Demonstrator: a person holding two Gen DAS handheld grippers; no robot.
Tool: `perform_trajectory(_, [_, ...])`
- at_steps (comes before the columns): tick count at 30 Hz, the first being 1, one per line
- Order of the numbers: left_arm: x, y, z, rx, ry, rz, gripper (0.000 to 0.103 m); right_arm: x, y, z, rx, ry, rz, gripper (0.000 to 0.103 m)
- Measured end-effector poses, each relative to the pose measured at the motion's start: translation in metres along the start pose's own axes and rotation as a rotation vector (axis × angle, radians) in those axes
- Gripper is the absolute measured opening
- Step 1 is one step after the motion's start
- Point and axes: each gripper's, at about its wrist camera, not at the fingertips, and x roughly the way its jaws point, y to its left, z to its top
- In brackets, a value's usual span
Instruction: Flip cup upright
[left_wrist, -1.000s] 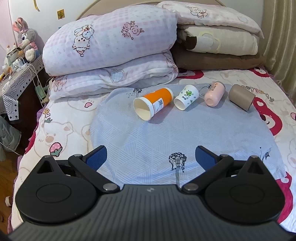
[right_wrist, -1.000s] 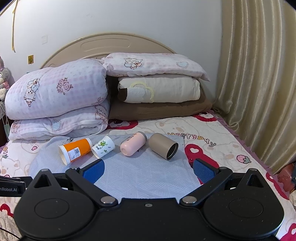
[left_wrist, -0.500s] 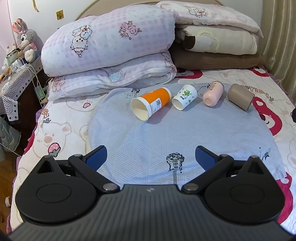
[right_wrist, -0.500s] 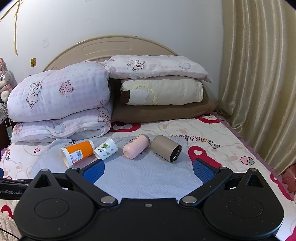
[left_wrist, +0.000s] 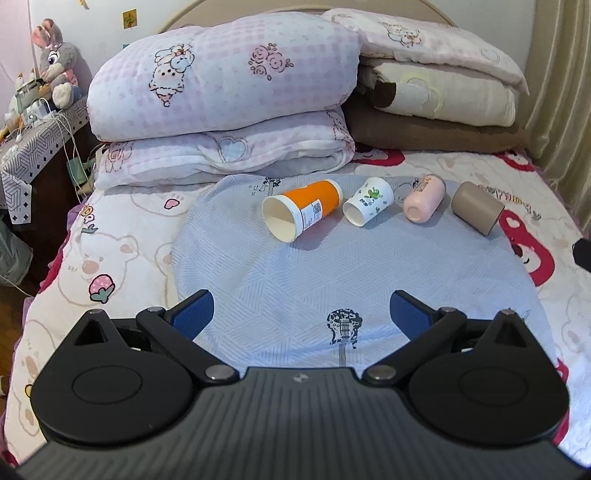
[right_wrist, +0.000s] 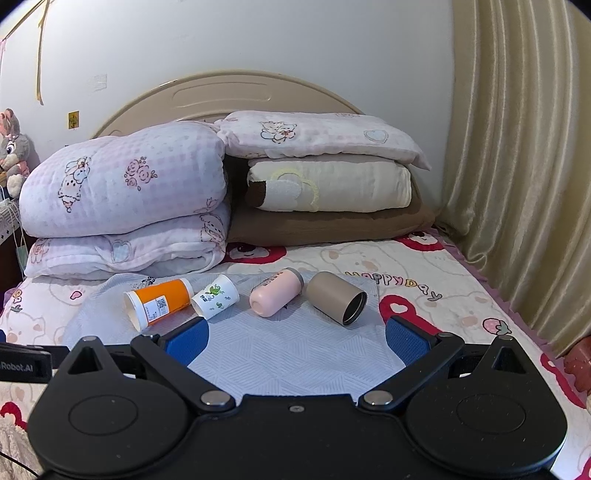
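Note:
Several cups lie on their sides in a row on a pale blue cloth (left_wrist: 332, 273) on the bed. From left: an orange cup (left_wrist: 301, 210) (right_wrist: 159, 302), a white cup with green print (left_wrist: 367, 201) (right_wrist: 215, 296), a pink cup (left_wrist: 424, 198) (right_wrist: 276, 292) and a taupe cup (left_wrist: 476, 207) (right_wrist: 336, 298). My left gripper (left_wrist: 301, 314) is open and empty, well short of the cups. My right gripper (right_wrist: 297, 338) is open and empty, just short of the pink and taupe cups.
Folded quilts and pillows (left_wrist: 229, 99) (right_wrist: 317, 173) are stacked behind the cups against the headboard (right_wrist: 221, 92). A bedside table (left_wrist: 29, 140) with a plush rabbit (left_wrist: 55, 70) stands at the left. A curtain (right_wrist: 517, 166) hangs along the right.
Both grippers have moved a little forward toward the cups and stayed open. The cups have not moved.

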Motion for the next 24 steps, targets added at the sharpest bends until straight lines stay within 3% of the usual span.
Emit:
perform_trajectory(17, [-0.006, 0.006, 0.003, 0.022, -0.034, 0.007, 0.103, -0.003, 0.002, 0.001, -0.007, 0.008, 0.029, 0.103])
perform_trajectory(24, [-0.012, 0.003, 0.021, 0.069, -0.076, -0.040, 0.103, 0.002, -0.003, 0.005, 0.011, 0.037, 0.132, 0.103])
